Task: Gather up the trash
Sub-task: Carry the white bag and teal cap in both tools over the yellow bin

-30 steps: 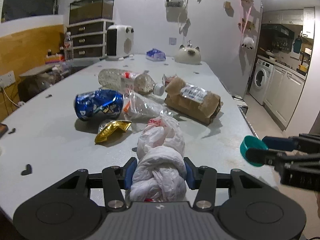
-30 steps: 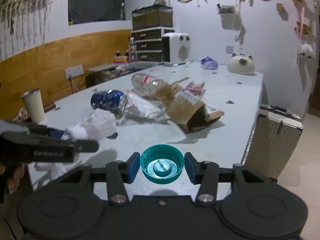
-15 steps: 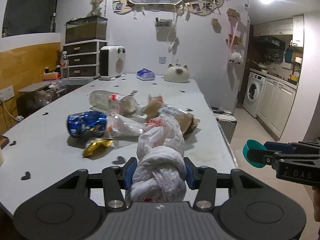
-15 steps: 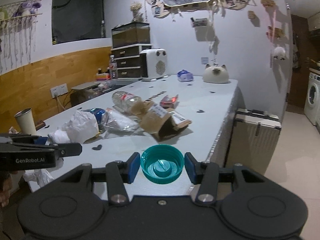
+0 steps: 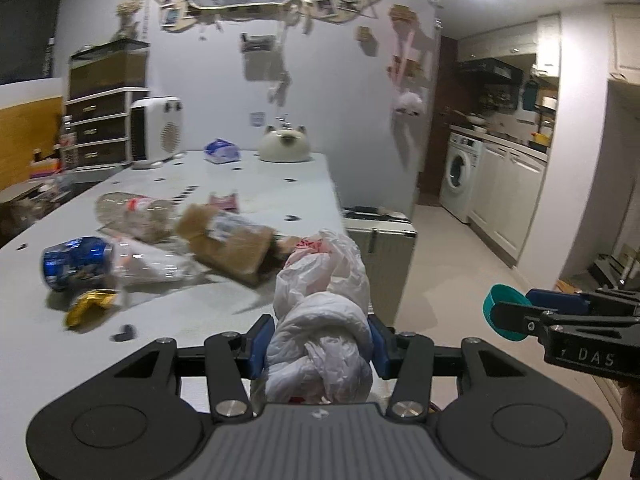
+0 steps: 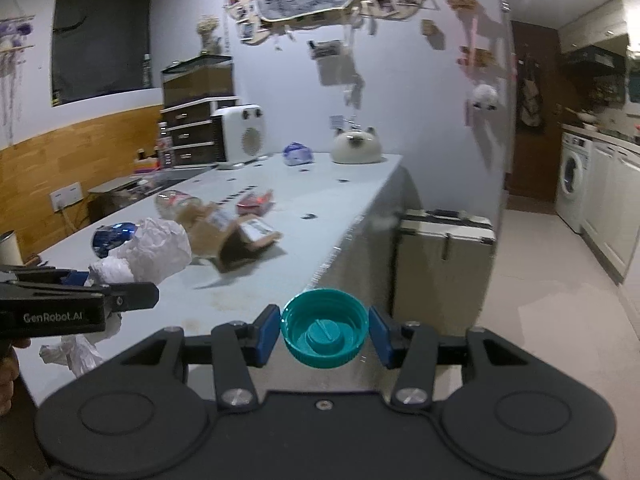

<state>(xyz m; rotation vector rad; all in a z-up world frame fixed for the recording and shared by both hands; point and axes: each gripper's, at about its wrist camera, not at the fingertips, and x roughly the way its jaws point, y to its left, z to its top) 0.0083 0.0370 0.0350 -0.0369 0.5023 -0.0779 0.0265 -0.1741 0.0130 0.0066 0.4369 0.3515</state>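
White plastic bag point(image 5: 320, 320), knotted and crumpled, sits clamped in the left gripper point(image 5: 318, 344) at the table's point(image 5: 248, 184) near edge. Right of it, the right gripper point(image 6: 324, 330) grips a teal bottle cap point(image 6: 324, 328), open side up, beyond the table's corner.

A white heater point(image 5: 156, 130) and cat-shaped ornament point(image 5: 285, 145) stand on the table point(image 5: 264, 188); a washing machine point(image 5: 458, 168) stands beyond.
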